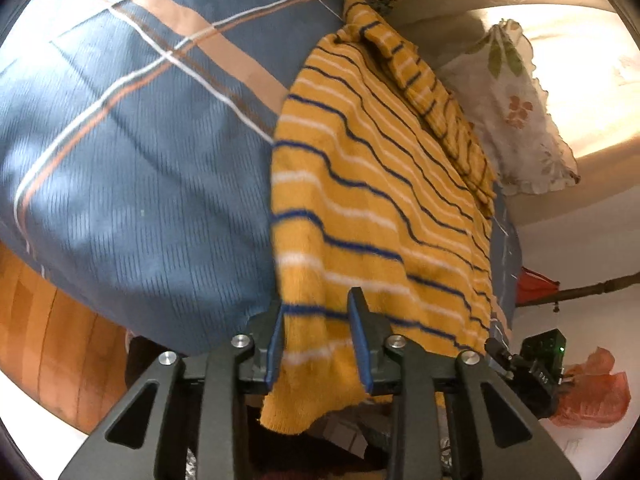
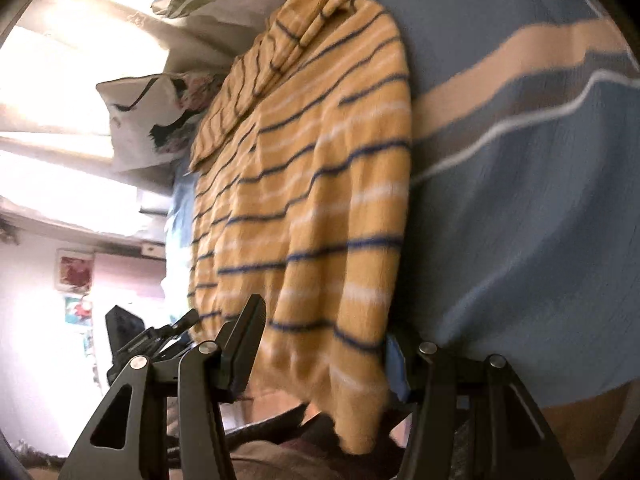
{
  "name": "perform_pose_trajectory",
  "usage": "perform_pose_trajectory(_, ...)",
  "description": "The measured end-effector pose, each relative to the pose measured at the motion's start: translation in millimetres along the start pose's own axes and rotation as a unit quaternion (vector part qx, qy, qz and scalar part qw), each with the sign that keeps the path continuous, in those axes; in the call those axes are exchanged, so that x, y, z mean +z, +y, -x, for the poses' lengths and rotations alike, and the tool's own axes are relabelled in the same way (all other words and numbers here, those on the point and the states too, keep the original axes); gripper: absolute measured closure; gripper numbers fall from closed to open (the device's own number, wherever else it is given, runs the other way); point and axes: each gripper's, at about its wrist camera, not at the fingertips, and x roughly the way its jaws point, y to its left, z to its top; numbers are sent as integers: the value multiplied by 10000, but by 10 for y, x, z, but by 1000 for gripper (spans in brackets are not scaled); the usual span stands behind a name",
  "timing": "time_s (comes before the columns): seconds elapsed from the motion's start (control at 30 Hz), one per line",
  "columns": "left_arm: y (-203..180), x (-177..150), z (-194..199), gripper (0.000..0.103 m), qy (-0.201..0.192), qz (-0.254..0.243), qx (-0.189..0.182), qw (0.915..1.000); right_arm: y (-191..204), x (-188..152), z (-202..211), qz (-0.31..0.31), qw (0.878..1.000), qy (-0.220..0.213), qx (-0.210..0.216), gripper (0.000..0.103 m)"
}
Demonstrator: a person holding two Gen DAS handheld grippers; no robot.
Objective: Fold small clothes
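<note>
- Left wrist view: the left gripper [image 1: 318, 334] has the hem corner of the yellow striped sweater [image 1: 372, 184] between its blue pads [image 1: 362, 344]. The jaws stand fairly narrow with knit bunched in the gap, and a loose flap hangs below them. I judge this a hold, though contact on both pads is not fully clear.
- Ahead of the jaws the sweater runs out over the blue plaid bedcover [image 1: 132, 168]. One sleeve [image 1: 436, 92] already lies folded over the body, beyond and to the right of the jaws.
- Further right of the jaws sits a floral pillow [image 1: 516, 108] with a frilled edge.
- Right wrist view: the right gripper [image 2: 324, 354] straddles the other hem corner. The jaws look wider here, with thick soft knit filling the gap and drooping below them. Motion blur leaves it unclear whether they pinch it.
- The knit is fuzzy, mustard yellow with thin navy and white stripes, and limp.
- Judgement: early-to-middle stage. The sleeve is in, but the body fold from hem toward collar is left.
</note>
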Motion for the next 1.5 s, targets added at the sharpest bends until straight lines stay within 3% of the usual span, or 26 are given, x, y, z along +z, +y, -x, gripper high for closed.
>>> perform_pose_trajectory(0.17,16,-99,30,65,-29,-37,-183,9998,80,-141,-108,208,9992,285,207,45)
perform_pose_trajectory(0.23,-11,-126,36,55,-52,-124,-226,9997,125,-150,-172,276,9986,376,249,45)
perform_pose_trajectory(0.37,-163,-167,-33,49,70,-465,4,9989,238,-151,-255,440,9980,430,147,45)
perform_pose_trajectory(0.4,-183,-175,-43,53,118,-522,86,9985,256,-155,-263,463,9980,421,115,45)
perform_pose_trajectory(0.43,-192,-175,-51,79,165,-551,211,9981,297,-173,-277,483,9981,394,29,50)
perform_pose_trajectory(0.47,-178,-166,-64,98,236,-550,377,9975,315,-178,-284,550,9976,375,-201,67)
perform_pose_trajectory(0.53,-75,-133,-73,96,353,-272,258,9987,311,-162,-326,494,9971,410,-403,91)
perform_pose_trajectory(0.83,-76,-230,364,96,274,-118,241,9993,387,-424,-67,624,9941,884,-77,96)
perform_pose_trajectory(0.97,-74,-295,509,96,284,-84,200,9994,294,-484,36,378,9957,848,-25,96)
perform_pose_trajectory(1.07,-87,-243,460,96,279,-38,251,9993,302,-403,-25,300,9968,746,22,96)
perform_pose_trajectory(1.27,-324,13,589,96,16,-226,186,9996,579,-101,96,758,9956,523,159,96)
perform_pose_trajectory(1.37,-437,247,650,96,-161,-263,69,9995,770,179,137,880,9948,312,397,96)
perform_pose_trajectory(1.5,-633,732,674,96,-439,-351,-100,9984,1041,801,99,967,9934,-146,601,96)
